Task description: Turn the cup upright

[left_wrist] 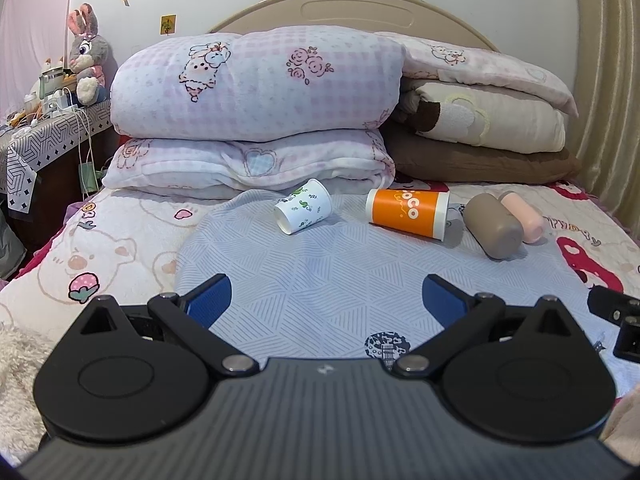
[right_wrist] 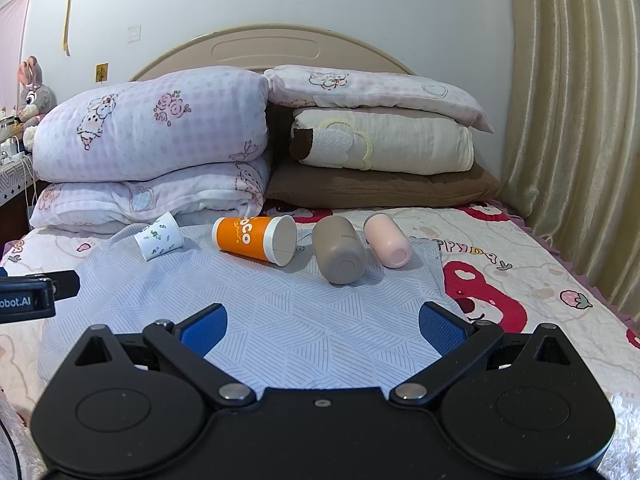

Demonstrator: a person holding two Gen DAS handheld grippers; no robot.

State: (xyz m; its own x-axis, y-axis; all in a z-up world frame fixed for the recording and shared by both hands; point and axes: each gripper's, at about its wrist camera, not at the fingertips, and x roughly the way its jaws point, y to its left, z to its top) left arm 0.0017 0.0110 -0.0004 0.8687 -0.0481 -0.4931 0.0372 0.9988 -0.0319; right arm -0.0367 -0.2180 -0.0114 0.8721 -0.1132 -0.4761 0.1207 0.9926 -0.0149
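Lying on their sides in a far row across the pale blue mat (left_wrist: pixel 320 280) on the bed (right_wrist: pixel 520 248) are four cups: a white leaf-print paper cup (left_wrist: pixel 303 211) at left, an orange paper cup (left_wrist: pixel 408 213), a taupe cup (left_wrist: pixel 494 226) and a pink cup (left_wrist: pixel 524 217) at right. Both the left gripper (left_wrist: pixel 326 298) and the right gripper (right_wrist: pixel 323 322) hover near, spread wide and empty. A good approach, I judge, is to close gently across a cup's body, since paper walls crush, then tilt it mouth-up.
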